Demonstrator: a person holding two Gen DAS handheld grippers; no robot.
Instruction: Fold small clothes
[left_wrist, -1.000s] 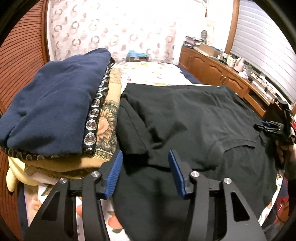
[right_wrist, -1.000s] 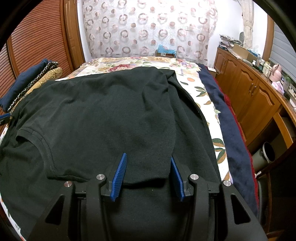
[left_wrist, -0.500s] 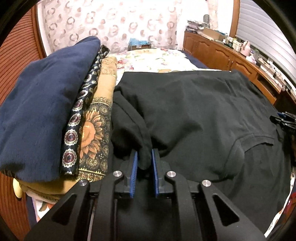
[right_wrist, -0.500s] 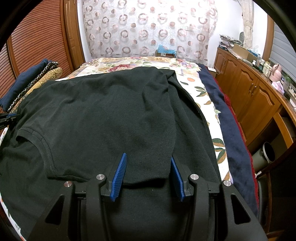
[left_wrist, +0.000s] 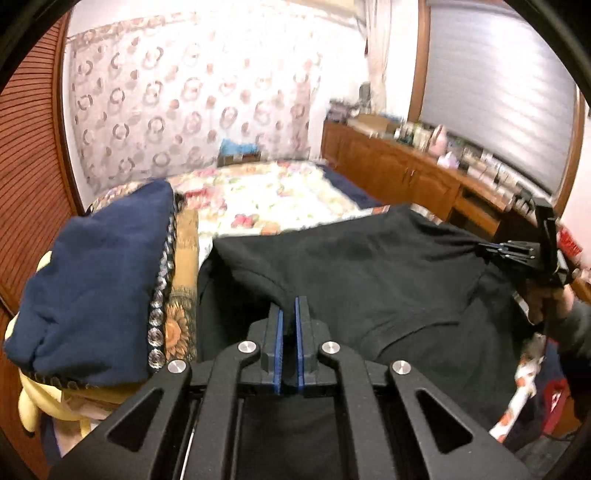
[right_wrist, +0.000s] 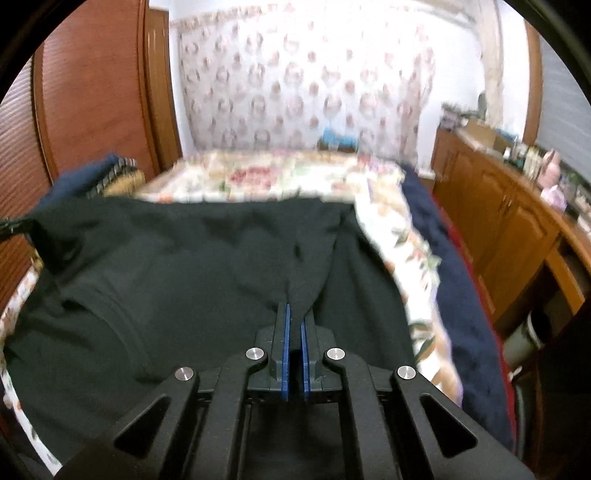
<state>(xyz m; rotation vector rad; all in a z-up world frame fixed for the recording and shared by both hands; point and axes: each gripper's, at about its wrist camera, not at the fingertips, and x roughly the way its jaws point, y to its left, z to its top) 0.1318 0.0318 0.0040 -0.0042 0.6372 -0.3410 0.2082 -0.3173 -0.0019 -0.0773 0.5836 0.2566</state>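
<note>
A black T-shirt (left_wrist: 369, 273) lies spread across the flowered bed; it also shows in the right wrist view (right_wrist: 184, 258). My left gripper (left_wrist: 289, 308) is shut on a pinched fold of the shirt's left side and holds it raised. My right gripper (right_wrist: 294, 314) is shut on a fold of the shirt's right side, also raised. The right gripper shows far right in the left wrist view (left_wrist: 517, 253), pulling the cloth taut. The shirt's far edge is lifted off the bed.
A stack of folded clothes, navy (left_wrist: 96, 280) on top, sits left of the shirt on the flowered bedspread (left_wrist: 266, 199). A navy blanket (right_wrist: 454, 295) runs along the bed's right edge. Wooden cabinets (right_wrist: 509, 221) with clutter stand to the right.
The right gripper has closed on the shirt. Both grippers have lifted and pulled the shirt toward me, baring more bedspread behind it. The left gripper shut half a second earlier.
</note>
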